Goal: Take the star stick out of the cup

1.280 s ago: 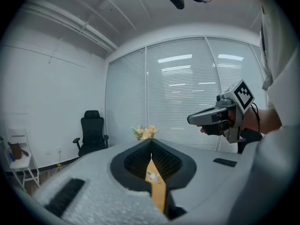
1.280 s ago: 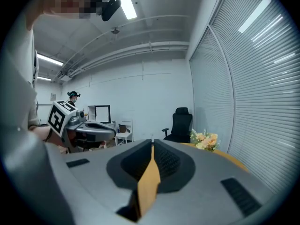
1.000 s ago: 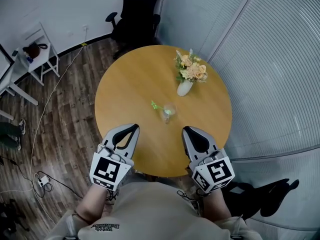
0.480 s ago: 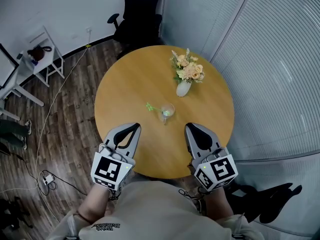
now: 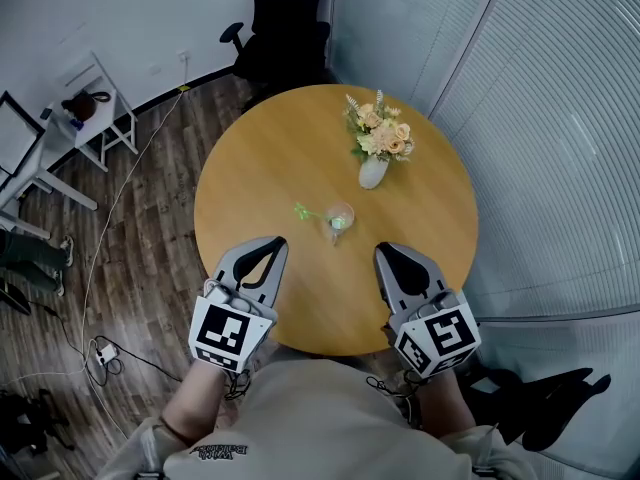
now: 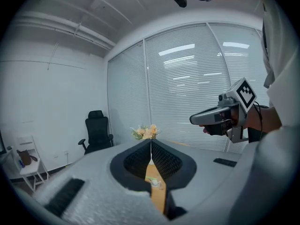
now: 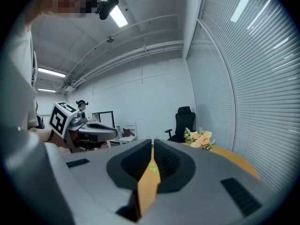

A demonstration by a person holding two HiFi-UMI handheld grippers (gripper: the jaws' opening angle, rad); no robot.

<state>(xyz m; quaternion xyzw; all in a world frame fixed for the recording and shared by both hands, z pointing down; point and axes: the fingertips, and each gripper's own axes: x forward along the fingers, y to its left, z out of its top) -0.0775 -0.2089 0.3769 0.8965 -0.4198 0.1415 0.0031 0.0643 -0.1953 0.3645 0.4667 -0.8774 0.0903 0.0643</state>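
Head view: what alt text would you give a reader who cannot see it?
Seen from above, a round wooden table holds a clear cup with a green star stick leaning out leftward, and a vase of flowers beyond. At the near edge a person holds left tongs and right tongs, both shut and empty.

clear cup [image 5: 339, 215], smooth matt wood tbl [image 5: 270, 158]

shirt [image 5: 310, 418]: beige, dark print [image 5: 218, 451] at lower left; left gripper [image 5: 279, 239], left of shirt: grey tapered shell [image 5: 232, 266], black ribbed pads [image 6: 164, 159], left cube [image 5: 228, 334] with black-and-white square markers, black left cable [image 5: 238, 384]; right gripper [image 5: 381, 247], right of shirt: same shell and pads, right cube [image 5: 437, 339] likewise marked, black right cable [image 5: 386, 386]
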